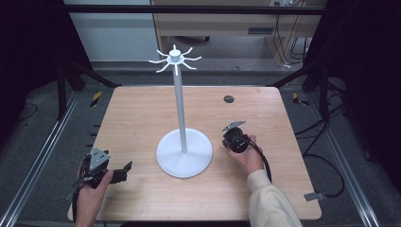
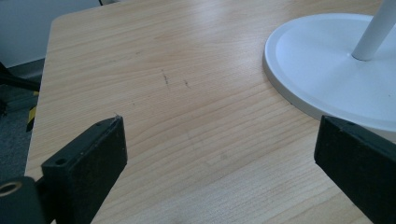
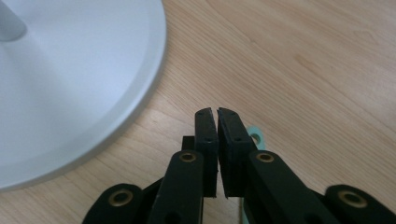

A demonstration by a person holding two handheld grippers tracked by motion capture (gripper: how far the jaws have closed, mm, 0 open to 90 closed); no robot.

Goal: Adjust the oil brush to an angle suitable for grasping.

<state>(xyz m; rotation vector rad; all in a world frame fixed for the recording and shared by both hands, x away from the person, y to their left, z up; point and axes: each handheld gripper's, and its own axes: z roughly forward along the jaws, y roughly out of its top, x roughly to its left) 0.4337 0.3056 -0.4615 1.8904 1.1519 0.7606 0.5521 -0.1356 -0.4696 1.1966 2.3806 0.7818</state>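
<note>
White stand (image 1: 184,151), one; two grippers: left (image 2: 219,154) open-jawed, right (image 3: 217,114) closed

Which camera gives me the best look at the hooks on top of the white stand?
The high view: it takes in the whole white stand, with the ring of curved hooks on the pole against the dark floor. The left gripper view shows part of the round base and the pole's foot; the right gripper view shows the base edge.

The right claw (image 3: 217,112) hides most of a small teal thing (image 3: 256,136)
</note>
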